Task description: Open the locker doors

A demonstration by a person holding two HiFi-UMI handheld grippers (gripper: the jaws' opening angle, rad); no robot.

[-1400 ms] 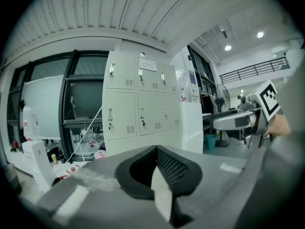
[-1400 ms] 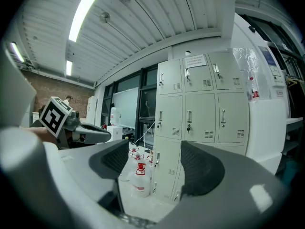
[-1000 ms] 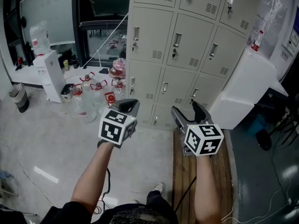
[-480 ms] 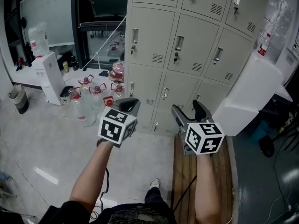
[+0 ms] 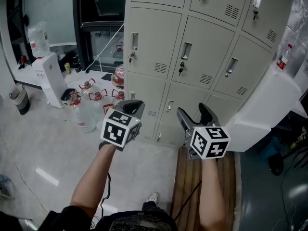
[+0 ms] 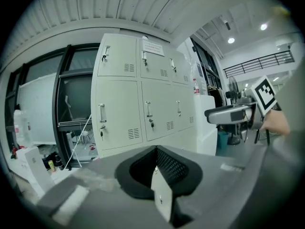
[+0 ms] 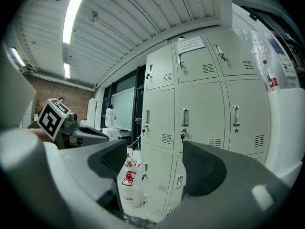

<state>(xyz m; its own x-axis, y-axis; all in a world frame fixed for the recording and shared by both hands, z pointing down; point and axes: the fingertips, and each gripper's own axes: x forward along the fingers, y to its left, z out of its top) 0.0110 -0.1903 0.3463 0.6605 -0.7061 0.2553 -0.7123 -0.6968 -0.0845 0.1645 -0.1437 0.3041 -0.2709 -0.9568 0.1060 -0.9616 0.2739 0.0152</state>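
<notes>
Locker bank (image 5: 159,42): beige, all visible doors shut, standing ahead of both grippers and apart from them. Top row cut off in the head view.

Left gripper (image 5: 131,105): jaws clenched together, nothing gripped between the pads.

Right gripper (image 5: 194,113): jaws released, well apart, nothing held; locker doors show through the gap.

Writing: a paper notice (image 7: 190,44) is stuck on an upper door, with print too small to read. Each marker cube (image 5: 210,142) carries black-and-white square patterns, no text. The water jugs (image 5: 85,110) on the floor left of the lockers have red caps and red tags, illegible.

A key (image 5: 180,71) hangs from the lock of the middle door.

Hard to make out: a red-and-white bottle (image 5: 284,57) at right, partly behind plastic sheeting. A white slanted panel (image 5: 260,105) covers the lower right lockers.
</notes>
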